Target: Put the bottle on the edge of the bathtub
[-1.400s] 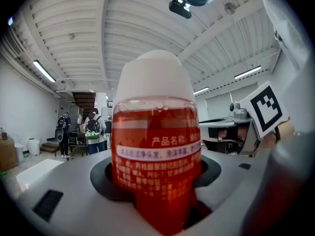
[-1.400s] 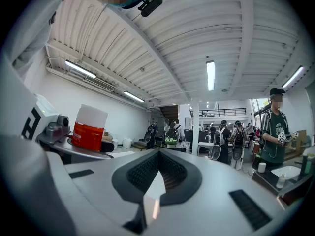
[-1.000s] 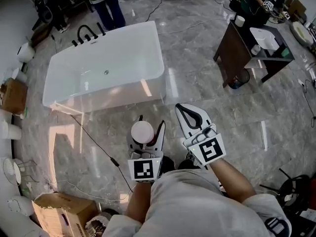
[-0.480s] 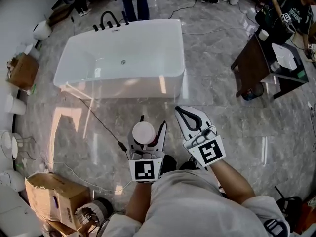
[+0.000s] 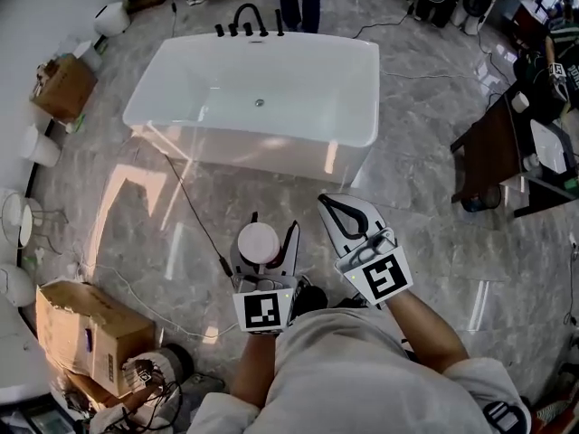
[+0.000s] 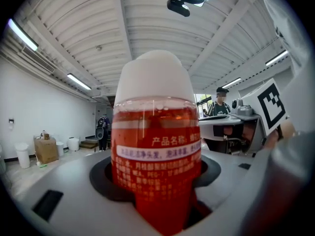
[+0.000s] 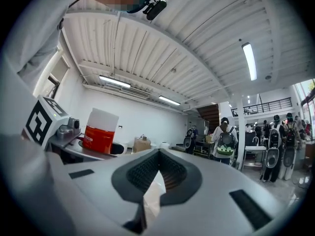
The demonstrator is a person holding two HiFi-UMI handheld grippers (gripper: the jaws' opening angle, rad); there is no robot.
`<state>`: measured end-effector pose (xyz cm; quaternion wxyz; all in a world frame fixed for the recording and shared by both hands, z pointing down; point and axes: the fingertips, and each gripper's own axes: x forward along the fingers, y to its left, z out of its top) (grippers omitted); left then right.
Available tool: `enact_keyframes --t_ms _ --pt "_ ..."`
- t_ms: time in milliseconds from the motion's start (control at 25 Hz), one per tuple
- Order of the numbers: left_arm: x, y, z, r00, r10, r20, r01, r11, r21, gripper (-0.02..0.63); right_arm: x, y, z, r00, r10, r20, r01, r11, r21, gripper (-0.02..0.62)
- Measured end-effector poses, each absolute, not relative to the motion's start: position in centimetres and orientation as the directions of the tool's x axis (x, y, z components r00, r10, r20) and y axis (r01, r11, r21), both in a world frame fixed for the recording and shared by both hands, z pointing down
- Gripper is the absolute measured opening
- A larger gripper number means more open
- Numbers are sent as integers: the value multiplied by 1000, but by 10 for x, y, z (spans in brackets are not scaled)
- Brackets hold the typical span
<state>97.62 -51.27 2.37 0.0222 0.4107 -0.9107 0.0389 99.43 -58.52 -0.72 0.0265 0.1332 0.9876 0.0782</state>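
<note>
Your left gripper [image 5: 272, 225] is clamped on the bottle [image 6: 155, 146], both jaws pressed to its sides. The bottle stands upright between them, a white cap over clear red liquid that fills it nearly to the cap. The characters 产品名称 can be read on its red label; the finer lines on the white band below are too small to read. Your right gripper [image 5: 327, 201] is just beside it with its jaws closed together on nothing. From the right gripper view the bottle [image 7: 100, 131] shows off to the left.

From the head view, the bottle hangs over the grey marble-look floor [image 5: 434, 229], well apart from the white bathtub [image 5: 271, 155], which holds nothing. Black taps [image 5: 246, 23] stand at the tub's far rim. A thin cable [image 5: 194, 217] trails across the tiles. An open cardboard box [image 5: 81, 325] sits at lower left and a dark table [image 5: 493, 152] at right. Strip lights run along a ribbed white ceiling [image 7: 162, 48], and people stand in the background.
</note>
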Motion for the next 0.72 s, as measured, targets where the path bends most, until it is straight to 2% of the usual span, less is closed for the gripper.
enact_keyframes --t_ms 400,720 --pt "914 -424 22 -742 -668 61 -671 738 -70 293 929 -502 3 -923 385 -13 378 912 163 6" --pt "879 -368 31 -815 -576 63 -578 816 -14 293 886 -451 12 -870 492 12 488 859 153 6"
